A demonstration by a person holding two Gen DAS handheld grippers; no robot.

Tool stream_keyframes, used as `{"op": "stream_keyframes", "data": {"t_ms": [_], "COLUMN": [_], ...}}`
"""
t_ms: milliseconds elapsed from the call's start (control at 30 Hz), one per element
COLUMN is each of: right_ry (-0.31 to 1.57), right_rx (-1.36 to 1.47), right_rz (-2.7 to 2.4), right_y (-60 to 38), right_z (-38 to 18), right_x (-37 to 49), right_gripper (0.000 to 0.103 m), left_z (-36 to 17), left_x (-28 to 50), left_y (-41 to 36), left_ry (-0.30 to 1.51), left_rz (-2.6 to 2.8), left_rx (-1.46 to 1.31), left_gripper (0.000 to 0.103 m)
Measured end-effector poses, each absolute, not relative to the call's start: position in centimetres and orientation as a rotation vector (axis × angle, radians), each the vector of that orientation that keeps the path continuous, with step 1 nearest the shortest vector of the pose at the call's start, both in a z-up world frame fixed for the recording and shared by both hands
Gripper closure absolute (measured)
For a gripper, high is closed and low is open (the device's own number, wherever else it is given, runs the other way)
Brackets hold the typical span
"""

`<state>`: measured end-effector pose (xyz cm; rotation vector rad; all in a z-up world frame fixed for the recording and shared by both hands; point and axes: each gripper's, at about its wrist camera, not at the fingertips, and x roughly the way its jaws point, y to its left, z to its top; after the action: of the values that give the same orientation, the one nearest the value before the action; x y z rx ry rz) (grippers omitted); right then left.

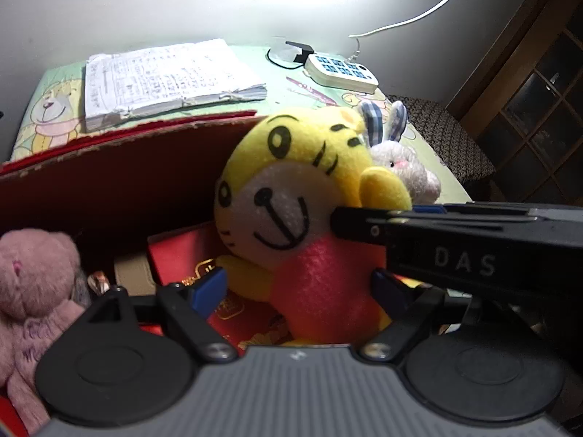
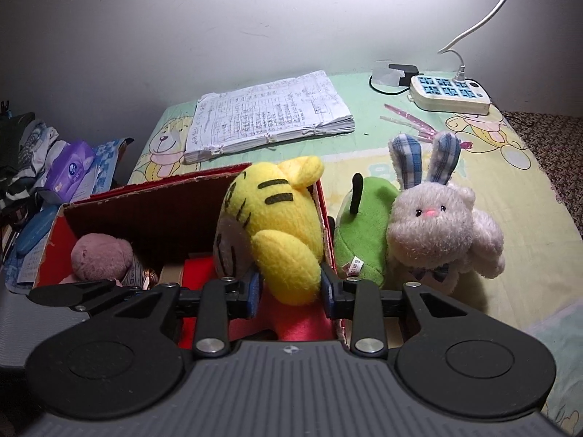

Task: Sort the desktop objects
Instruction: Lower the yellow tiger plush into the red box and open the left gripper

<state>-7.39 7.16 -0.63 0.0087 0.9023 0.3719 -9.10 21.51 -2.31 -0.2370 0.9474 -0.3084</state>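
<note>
— Yellow plush first: your right gripper [image 2: 290,291] is clamped on the tiger's [image 2: 271,218] arm, pads pressed into the fabric, and the tiger hangs over the near right corner of the red box [image 2: 145,196], its red body already down inside.

— And my left one?

— Your left gripper [image 1: 298,287] stands apart, one blue pad either side of the tiger's red belly. Neither pad seems to press on it, so I read it as open and holding nothing.

— How far along am I?

— By my reckoning, partway. A pink bear [image 2: 100,255] already lies in the box, and the tiger is nearly in but not let go. Outside on the tablecloth [image 2: 510,196] a grey rabbit [image 2: 437,229] and a green plush [image 2: 364,233] sit just beside the box wall, touching each other. Those two look like what's left, if all soft toys belong in the box. The paper stack [image 2: 269,116] and power strip [image 2: 450,94] lie well apart at the back; whether they get sorted I can't say.

— What does each camera give me that the other doesn't?

— Your left view shows the tiger's face, the red packets [image 1: 189,255] under it, and your right gripper coming in from the side. It hides the green plush. Your right view shows both waiting toys whole, plus clutter [image 2: 69,171] off the table's left edge, but only the back of the tiger's head.
</note>
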Motion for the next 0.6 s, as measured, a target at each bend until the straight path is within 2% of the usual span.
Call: {"op": "stream_keyframes", "data": {"t_ms": [200, 600], "right_ry": [0.948, 0.9], "right_rx": [0.135, 0.265], "right_rz": [0.408, 0.458], "right_y": [5.9, 3.9], "right_z": [-1.6, -1.9], "right_x": [-6.4, -7.1], "right_gripper": [0.068, 0.07], "left_z": [-2.8, -2.9], "left_x": [-8.5, -8.3], "left_y": [21.8, 21.5], "left_ry": [0.966, 0.978], "left_rz": [-0.314, -0.285], "left_rx": [-0.252, -0.239], "left_gripper": [0.011, 0.004]}}
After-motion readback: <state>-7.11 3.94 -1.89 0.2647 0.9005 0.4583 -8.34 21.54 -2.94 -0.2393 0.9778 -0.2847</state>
